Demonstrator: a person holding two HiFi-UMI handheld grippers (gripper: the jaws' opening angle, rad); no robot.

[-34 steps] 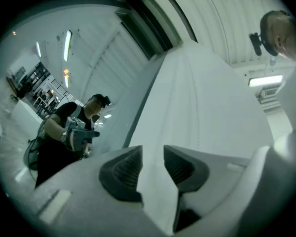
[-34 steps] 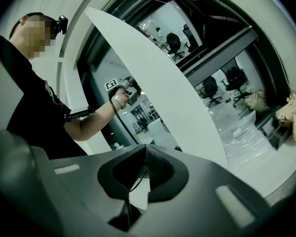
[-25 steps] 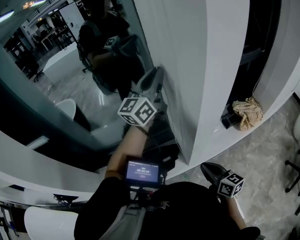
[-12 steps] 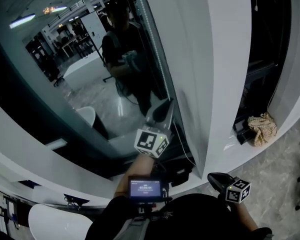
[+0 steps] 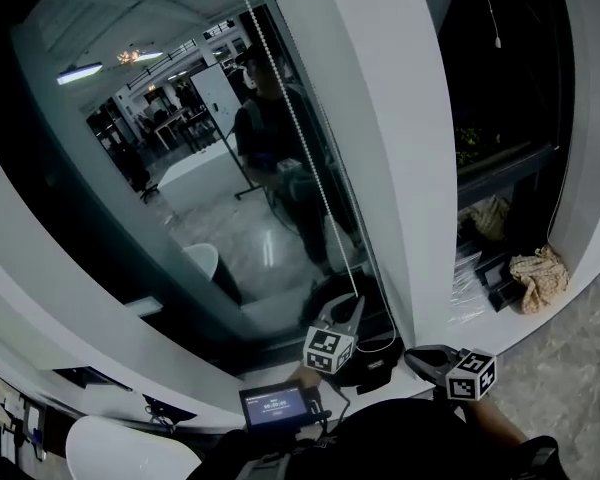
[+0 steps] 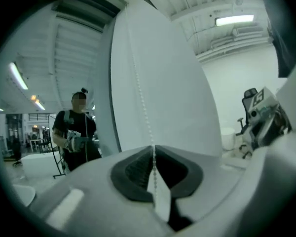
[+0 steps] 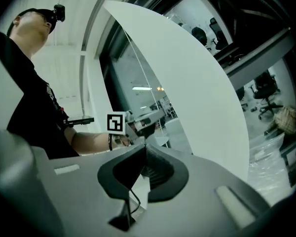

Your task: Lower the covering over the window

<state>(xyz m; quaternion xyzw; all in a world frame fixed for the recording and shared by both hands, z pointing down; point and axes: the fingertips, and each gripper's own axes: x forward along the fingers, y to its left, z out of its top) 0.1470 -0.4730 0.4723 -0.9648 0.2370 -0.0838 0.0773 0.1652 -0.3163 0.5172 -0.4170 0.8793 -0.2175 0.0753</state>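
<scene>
Left gripper view: the left gripper's [image 6: 153, 151] fingers are clenched on the bead chain [image 6: 140, 95]; the chain's long axis runs straight up-frame beside the white pillar [image 6: 182, 83]; the right gripper [image 5: 421, 354] is closed at lower right, farther off.

Count at the window
Two grippers at six o'clock, left gripper [image 5: 347, 314] and right gripper [image 5: 413, 354]; one bead chain [image 5: 300, 138]; one pillar [image 5: 380, 118]; one crumpled cloth [image 5: 540, 268] at four o'clock.
</scene>
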